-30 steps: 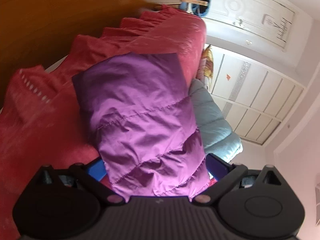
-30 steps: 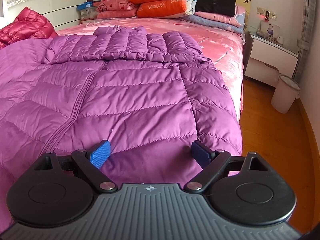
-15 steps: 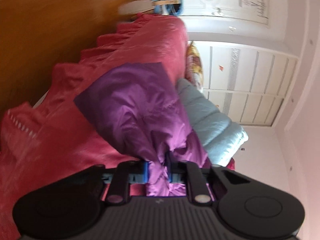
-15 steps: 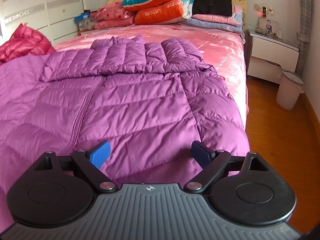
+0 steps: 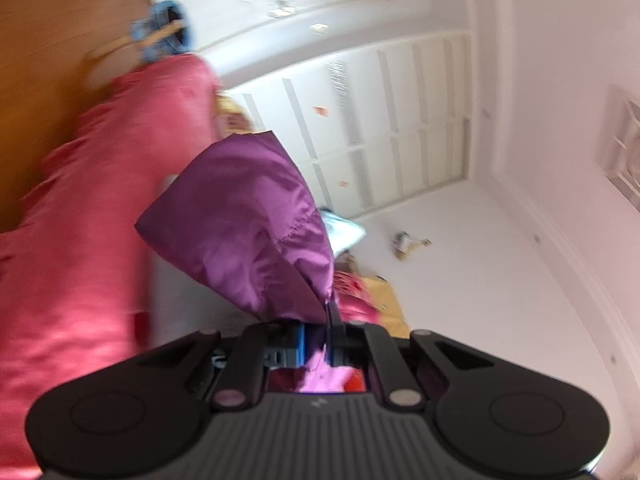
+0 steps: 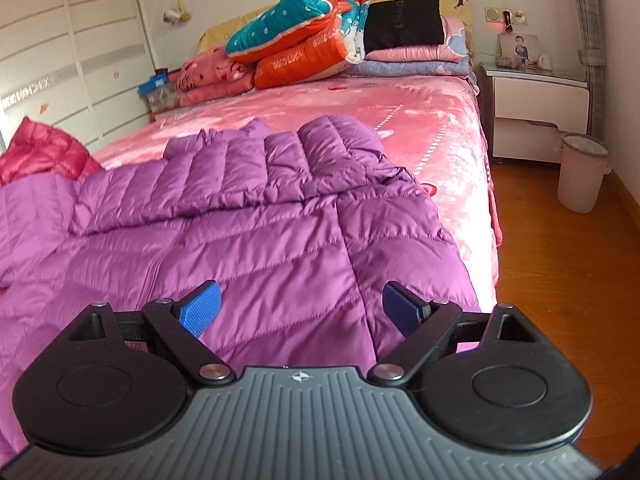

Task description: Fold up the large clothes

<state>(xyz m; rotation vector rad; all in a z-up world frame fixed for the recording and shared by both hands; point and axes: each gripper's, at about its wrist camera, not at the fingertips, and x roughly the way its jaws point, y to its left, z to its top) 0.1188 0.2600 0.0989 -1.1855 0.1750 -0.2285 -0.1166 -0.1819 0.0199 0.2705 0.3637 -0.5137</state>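
Observation:
A large purple down jacket [image 6: 256, 232] lies spread on the pink bed [image 6: 432, 120], zip side up, its hem toward me and its near right corner at the bed's edge. My right gripper [image 6: 300, 308] hovers open just above the hem, nothing between its blue pads. In the rolled, blurred left wrist view, my left gripper [image 5: 316, 344] is shut on a bunched end of the purple jacket [image 5: 248, 232], which is lifted off the pink bedspread [image 5: 92, 240] and hangs forward of the fingers.
Folded quilts and pillows [image 6: 304, 44] are stacked at the bed's head. A red down jacket [image 6: 40, 152] lies at the left by the white wardrobe [image 6: 60, 60]. A nightstand [image 6: 536, 100] and a pink bin [image 6: 580, 176] stand on the wooden floor to the right.
My left gripper closed on the jacket's end, then rose and rolled, lifting the fabric off the bed. The right gripper stayed open and drifted toward the jacket's right side.

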